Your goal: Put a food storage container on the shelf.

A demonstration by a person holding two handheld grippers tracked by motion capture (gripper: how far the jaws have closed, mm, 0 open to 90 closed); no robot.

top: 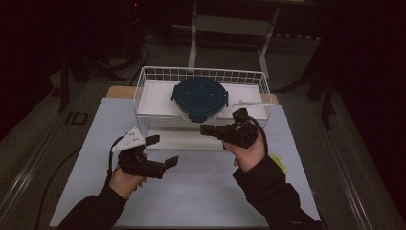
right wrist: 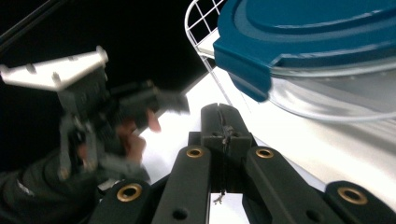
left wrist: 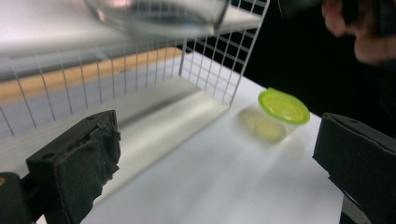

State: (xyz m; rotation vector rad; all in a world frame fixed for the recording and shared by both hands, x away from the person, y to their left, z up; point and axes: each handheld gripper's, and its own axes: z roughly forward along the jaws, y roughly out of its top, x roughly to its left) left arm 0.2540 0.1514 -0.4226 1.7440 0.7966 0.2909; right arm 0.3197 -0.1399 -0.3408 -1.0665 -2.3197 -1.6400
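A round glass container with a dark blue lid (top: 199,96) stands in a white wire basket (top: 143,91) at the back of the table. My right gripper (top: 206,129) is shut with nothing between its jaws and points left just in front of the basket. In the right gripper view its closed jaws (right wrist: 223,116) sit below the blue lid (right wrist: 317,32) and the glass wall (right wrist: 336,93). My left gripper (top: 163,151) is open and empty, in front of the basket's left corner. Its wide-apart jaws (left wrist: 217,163) face a small cup with a lime-green lid (left wrist: 284,106).
The lime-green lidded cup (top: 278,164) lies on the white mat (top: 191,191) at the right, partly behind the right forearm. The basket's wire wall (left wrist: 210,56) is close ahead of the left gripper. Beyond the mat is dark floor and a table frame (top: 230,24).
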